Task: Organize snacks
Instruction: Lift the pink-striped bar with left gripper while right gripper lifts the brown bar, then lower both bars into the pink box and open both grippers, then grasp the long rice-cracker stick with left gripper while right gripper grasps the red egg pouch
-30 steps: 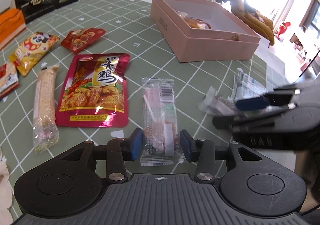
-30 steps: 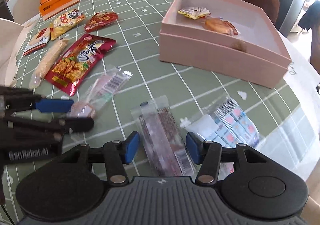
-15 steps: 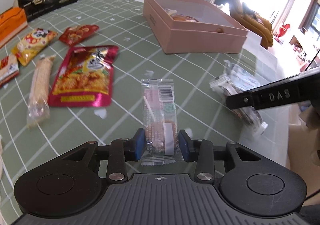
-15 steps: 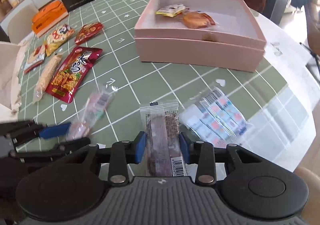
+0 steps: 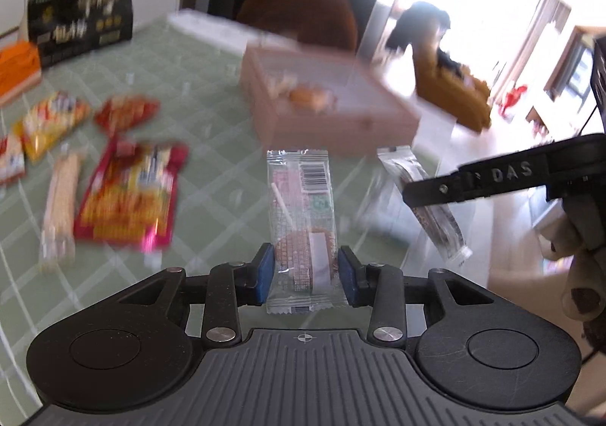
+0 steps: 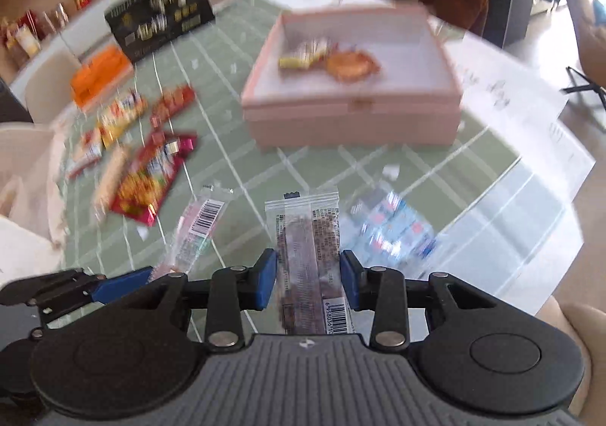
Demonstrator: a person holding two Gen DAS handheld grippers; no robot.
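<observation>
My left gripper (image 5: 306, 276) is shut on the near end of a clear packet (image 5: 301, 198) with a pink snack and a white stick inside. It hangs above the green checked table. My right gripper (image 6: 308, 282) is shut on a clear packet with a brown bar (image 6: 306, 232), also off the table. That brown bar packet (image 5: 428, 206) shows at the right of the left wrist view, and the pink packet (image 6: 197, 232) at the lower left of the right wrist view. Ahead stands the open pink box (image 5: 333, 122) (image 6: 352, 122) with two snacks inside.
Left of the box lie a large red packet (image 5: 128, 194), a long pale stick pack (image 5: 60, 198), a yellow packet (image 5: 49, 122) and a small red one (image 5: 125, 111). A blue-and-white packet (image 6: 394, 232) lies near the table's right edge. An orange box (image 5: 15, 73) and a black box (image 5: 79, 24) stand at the back.
Both grippers closed on their packets and lifted them off the table. The pink box now sits nearer the middle of both views.
</observation>
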